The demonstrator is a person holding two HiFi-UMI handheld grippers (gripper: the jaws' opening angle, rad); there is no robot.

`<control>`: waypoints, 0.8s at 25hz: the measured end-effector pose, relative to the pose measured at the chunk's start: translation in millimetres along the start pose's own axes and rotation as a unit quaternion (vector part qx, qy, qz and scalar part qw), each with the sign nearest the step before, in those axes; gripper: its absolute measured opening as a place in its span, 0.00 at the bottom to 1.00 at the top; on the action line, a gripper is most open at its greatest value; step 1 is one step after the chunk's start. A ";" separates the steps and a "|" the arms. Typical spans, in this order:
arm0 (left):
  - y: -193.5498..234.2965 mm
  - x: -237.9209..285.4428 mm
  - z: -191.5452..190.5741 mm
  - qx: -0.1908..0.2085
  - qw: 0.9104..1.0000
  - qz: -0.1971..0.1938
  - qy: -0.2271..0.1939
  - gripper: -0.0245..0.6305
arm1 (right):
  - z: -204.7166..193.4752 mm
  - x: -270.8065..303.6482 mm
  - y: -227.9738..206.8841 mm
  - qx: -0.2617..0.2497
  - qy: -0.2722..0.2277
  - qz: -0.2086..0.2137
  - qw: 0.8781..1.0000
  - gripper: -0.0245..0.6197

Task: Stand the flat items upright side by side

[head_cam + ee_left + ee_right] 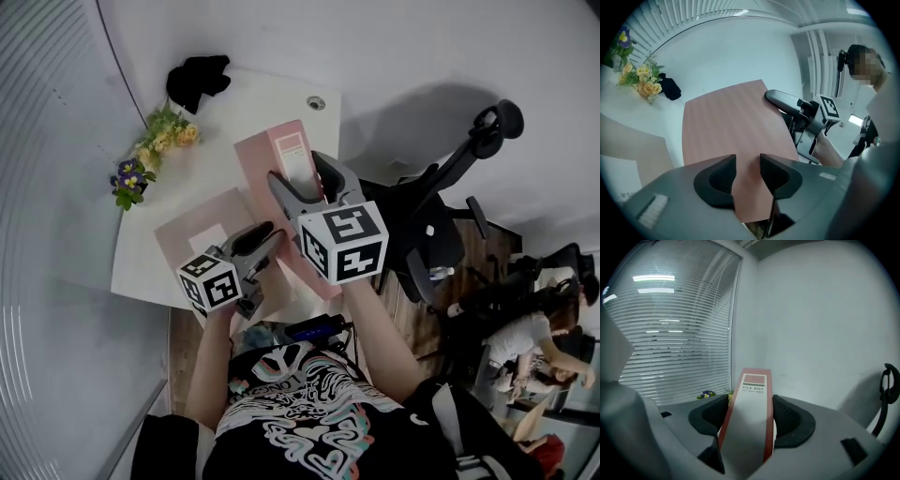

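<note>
Pink file box point(267, 150) tilted over the white table point(272, 101), right gripper point(750, 413) clamped across its labelled spine; left gripper point(747, 171) pinching its near edge; second pink box point(199, 230) flat on the table's left side

One flat box point(202, 230) lies on the table point(272, 98), left of the lifted box point(281, 155) (flowers point(164, 131) sit behind them); a chair point(450, 187) stands right.

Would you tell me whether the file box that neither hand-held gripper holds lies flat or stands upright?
Flat: the file box lies with its broad, labelled face up on the desk.
</note>
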State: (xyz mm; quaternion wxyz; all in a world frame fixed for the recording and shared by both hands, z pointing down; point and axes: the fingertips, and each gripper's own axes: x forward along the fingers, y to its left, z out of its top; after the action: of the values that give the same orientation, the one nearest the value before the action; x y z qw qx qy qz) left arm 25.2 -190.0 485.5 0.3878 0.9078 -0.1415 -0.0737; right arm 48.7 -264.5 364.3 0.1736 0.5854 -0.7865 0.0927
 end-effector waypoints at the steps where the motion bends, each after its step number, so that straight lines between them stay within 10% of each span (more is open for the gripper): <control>1: 0.1 0.3 -0.5 0.000 1.000 0.000 0.001 0.26 | 0.9 -0.9 0.2 0.000 -0.006 -0.001 1.000 0.50; 20: -1.8 2.6 -6.3 -0.010 1.000 0.008 -0.004 0.26 | 8.9 -37.2 -4.7 -0.003 -0.118 -0.040 0.992 0.50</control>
State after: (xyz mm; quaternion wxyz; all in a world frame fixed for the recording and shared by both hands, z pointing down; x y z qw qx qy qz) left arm 29.5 -185.2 488.4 0.3970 0.9025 -0.1489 -0.0755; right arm 61.2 -236.0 341.6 0.0847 0.6225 -0.7779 0.0139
